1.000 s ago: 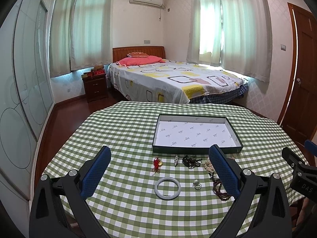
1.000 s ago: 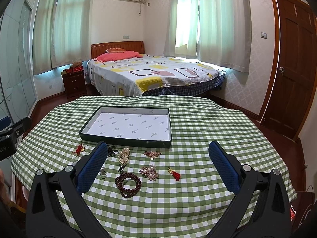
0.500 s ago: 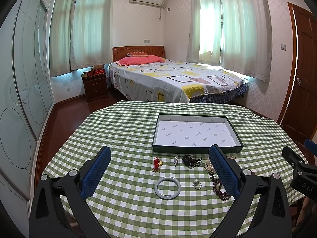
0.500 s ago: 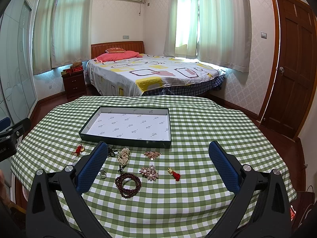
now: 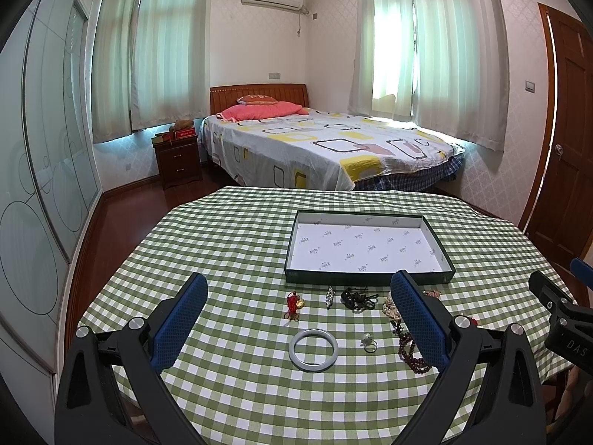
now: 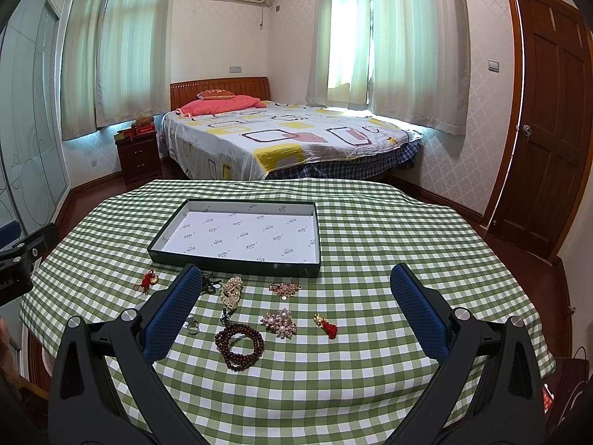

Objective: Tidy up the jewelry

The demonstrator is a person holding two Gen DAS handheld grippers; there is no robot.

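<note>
A shallow dark box (image 5: 292,256) with a white lining stands empty on the green checked tablecloth; it also shows in the right wrist view (image 6: 237,259). Jewelry lies loose in front of it: a pale bangle (image 5: 313,345), a red charm (image 5: 294,304), a ring (image 5: 368,343), a dark bead bracelet (image 6: 240,341), a pearl strand (image 6: 231,291), a brooch (image 6: 278,323) and a red tassel (image 6: 326,326). My left gripper (image 5: 298,296) is open and empty above the near table edge. My right gripper (image 6: 296,285) is open and empty too.
The round table (image 6: 407,222) ends close behind the box, with a drop to the wooden floor all round. A bed (image 5: 326,148) and a nightstand (image 5: 178,163) stand beyond. A wooden door (image 6: 548,129) is at the right.
</note>
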